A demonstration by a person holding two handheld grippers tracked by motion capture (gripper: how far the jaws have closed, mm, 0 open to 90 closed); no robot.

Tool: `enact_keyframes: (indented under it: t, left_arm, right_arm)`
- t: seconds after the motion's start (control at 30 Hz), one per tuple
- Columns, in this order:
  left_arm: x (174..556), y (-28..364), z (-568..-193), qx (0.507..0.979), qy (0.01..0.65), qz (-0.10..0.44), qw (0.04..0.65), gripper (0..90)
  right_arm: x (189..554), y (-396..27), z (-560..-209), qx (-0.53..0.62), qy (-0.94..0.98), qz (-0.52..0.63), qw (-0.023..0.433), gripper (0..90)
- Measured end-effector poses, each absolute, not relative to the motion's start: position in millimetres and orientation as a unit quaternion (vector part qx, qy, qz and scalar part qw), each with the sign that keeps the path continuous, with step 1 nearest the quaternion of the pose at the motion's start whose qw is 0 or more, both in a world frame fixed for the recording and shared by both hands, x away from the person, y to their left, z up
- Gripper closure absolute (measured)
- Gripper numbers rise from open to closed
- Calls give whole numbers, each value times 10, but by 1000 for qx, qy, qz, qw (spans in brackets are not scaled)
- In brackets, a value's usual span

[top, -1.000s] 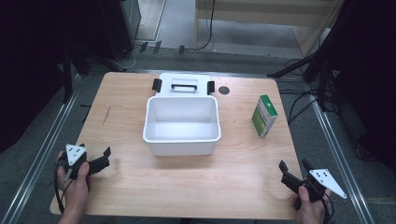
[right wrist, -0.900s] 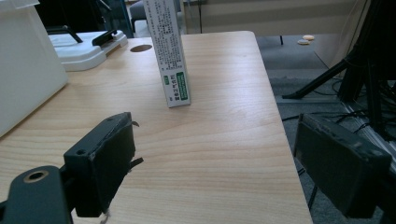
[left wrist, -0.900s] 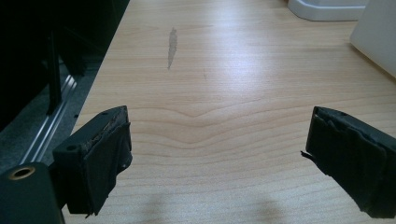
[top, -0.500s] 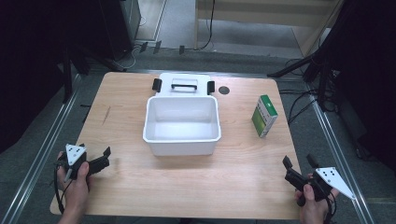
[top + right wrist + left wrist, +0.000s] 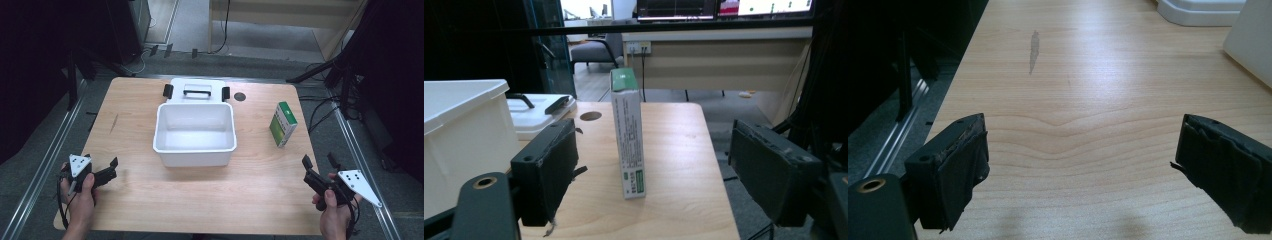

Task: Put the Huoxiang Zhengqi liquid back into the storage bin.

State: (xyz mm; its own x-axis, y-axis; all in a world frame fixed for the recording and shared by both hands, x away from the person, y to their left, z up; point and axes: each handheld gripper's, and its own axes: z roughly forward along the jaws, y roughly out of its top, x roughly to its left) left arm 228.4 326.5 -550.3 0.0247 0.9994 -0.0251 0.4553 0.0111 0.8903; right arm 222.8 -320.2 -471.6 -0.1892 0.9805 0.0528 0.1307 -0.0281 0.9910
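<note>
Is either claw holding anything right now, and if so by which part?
Nothing is held. The left claw and right claw are both open over bare table, away from the green box.

Surface: we see a light wooden table (image 5: 150,200) mid-frame.
Centre: a white open bin (image 5: 195,134).
Behind it: a white lid (image 5: 196,91) with a handle.
Right: we note a green-and-white box (image 5: 283,123), upright.
</note>
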Motion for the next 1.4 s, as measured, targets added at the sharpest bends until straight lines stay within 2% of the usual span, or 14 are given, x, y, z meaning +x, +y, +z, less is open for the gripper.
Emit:
enact_keyframes:
  t: [0.13, 0.17, 0.3, 0.33, 0.4, 0.57, 0.63, 1.07, 1.1, 1.17, 1.4]
  left_arm:
    - [2286, 3265, -5503, 606, 600, 357, 381, 70]
    - [2285, 3264, -5503, 606, 600, 357, 381, 70]
    - [2285, 3264, -5503, 606, 600, 357, 381, 70]
    - [2285, 3265, -5503, 606, 600, 357, 381, 70]
    - [2285, 3265, -5503, 606, 600, 357, 381, 70]
    - [2285, 3265, -5503, 606, 600, 356, 381, 70]
    - [2285, 3264, -5503, 606, 600, 357, 381, 70]
    - [2284, 3263, -5503, 607, 599, 358, 381, 70]
    - [2283, 3262, -5503, 607, 599, 358, 380, 70]
    - [2283, 3262, -5503, 607, 599, 358, 381, 70]
    - [2282, 3262, -5504, 606, 599, 358, 383, 70]
  right_arm:
    - [2273, -3201, -4654, 493, 570, 522, 399, 202]
    - [2307, -3195, -4609, 493, 571, 522, 397, 242]
    - [2352, -3173, -4570, 491, 572, 521, 401, 273]
    - [2385, -3160, -4549, 494, 569, 518, 405, 328]
    - [2404, -3155, -4535, 497, 568, 517, 403, 336]
    - [2508, -3138, -4489, 506, 573, 517, 386, 323]
    - [2553, -3138, -4467, 504, 582, 514, 379, 271]
    - [2844, -3093, -4322, 532, 630, 439, 356, 225]
    - [2876, -3099, -4287, 521, 643, 444, 344, 163]
    - [2897, -3097, -4267, 518, 649, 442, 338, 144]
    - [3072, -3026, -4137, 513, 683, 415, 313, 157]
